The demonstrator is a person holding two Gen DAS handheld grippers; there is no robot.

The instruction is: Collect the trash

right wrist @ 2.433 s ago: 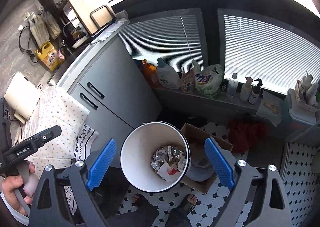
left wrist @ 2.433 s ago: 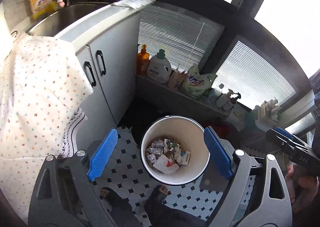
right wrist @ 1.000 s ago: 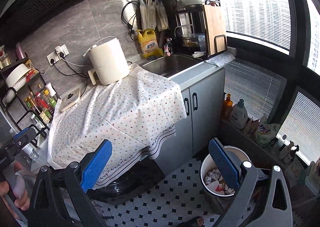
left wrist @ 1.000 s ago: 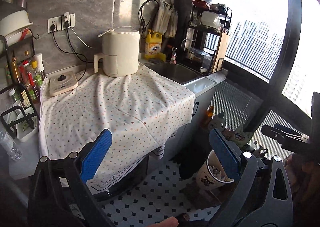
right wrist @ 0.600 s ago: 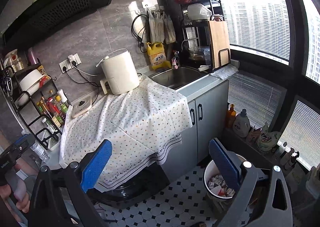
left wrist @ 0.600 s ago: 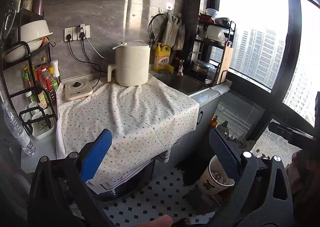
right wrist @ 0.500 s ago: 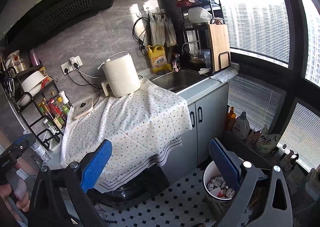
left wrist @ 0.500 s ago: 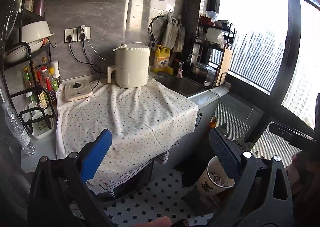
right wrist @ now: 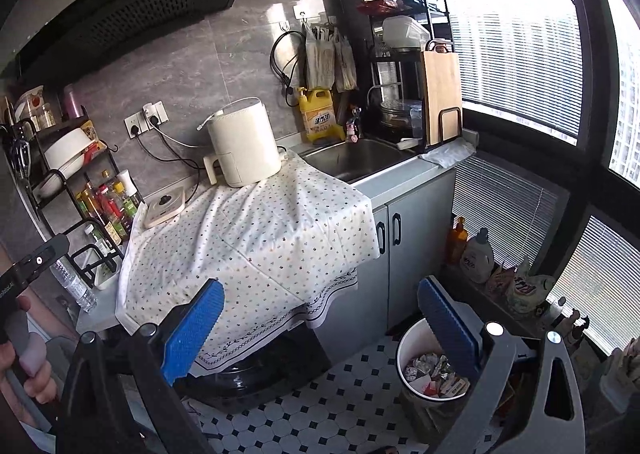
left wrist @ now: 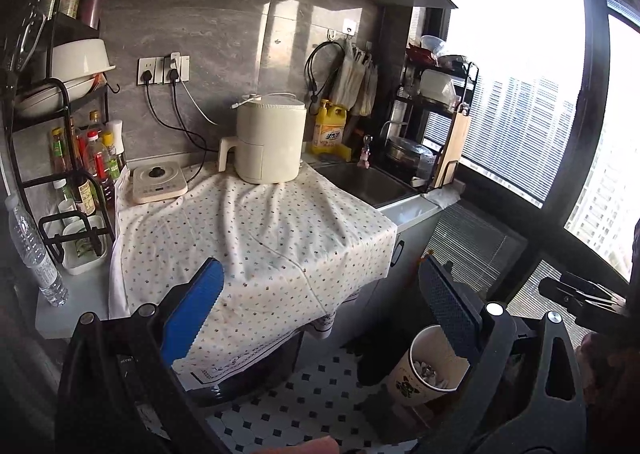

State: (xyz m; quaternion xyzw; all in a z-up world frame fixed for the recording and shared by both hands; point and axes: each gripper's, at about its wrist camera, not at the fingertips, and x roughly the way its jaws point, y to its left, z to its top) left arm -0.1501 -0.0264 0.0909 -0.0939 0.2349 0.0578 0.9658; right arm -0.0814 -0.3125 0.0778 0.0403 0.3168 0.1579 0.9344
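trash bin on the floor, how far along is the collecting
Done: the trash bin already holds crumpled wrappers. In hand: nothing; left gripper and right gripper are both open and empty. Left: no loose trash shows on the dotted cloth, so little seems to remain.

In the middle of the frame I see the cloth-covered table (left wrist: 256, 238) open at its front part; the air fryer (left wrist: 269, 142) and the bottle rack (left wrist: 76, 174) at left block the back, and the sink (right wrist: 356, 160) lies at right.
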